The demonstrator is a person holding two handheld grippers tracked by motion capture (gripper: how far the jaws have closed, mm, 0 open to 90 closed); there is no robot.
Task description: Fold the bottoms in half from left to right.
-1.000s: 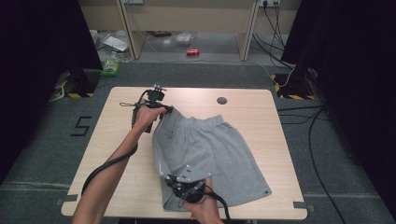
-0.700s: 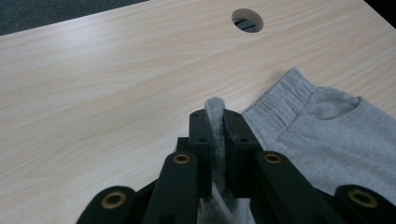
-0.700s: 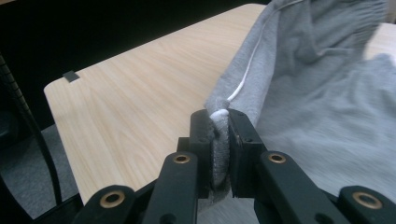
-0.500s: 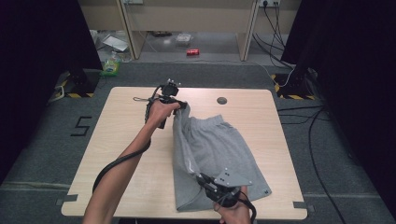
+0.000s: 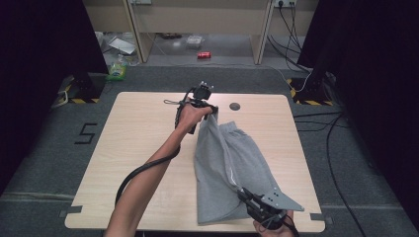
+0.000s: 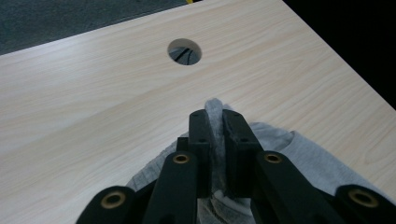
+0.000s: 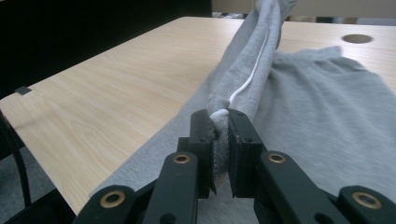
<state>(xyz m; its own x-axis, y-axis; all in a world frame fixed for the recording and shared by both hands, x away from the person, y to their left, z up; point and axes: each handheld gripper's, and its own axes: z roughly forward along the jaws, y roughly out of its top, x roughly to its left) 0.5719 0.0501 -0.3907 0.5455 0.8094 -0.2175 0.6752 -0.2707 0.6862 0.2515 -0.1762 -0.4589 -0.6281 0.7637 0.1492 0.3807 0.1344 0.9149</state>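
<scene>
While a pair of soft grey fabric shorts (image 5: 232, 163) lies on the right half of a pale wooden counter (image 5: 133, 148), two hand-held black grippers pinch one edge of it. At the far side, near a round cable hole (image 5: 235, 106), the left gripper (image 5: 211, 112) is clamped on the cloth beside the waistband. By the near edge, the right gripper (image 5: 242, 191) is clamped on the hem, where a thin white seam line (image 7: 250, 79) runs. Between them the held edge rises off the counter as a bunched ridge, and the rest of the shorts lies flat.
</scene>
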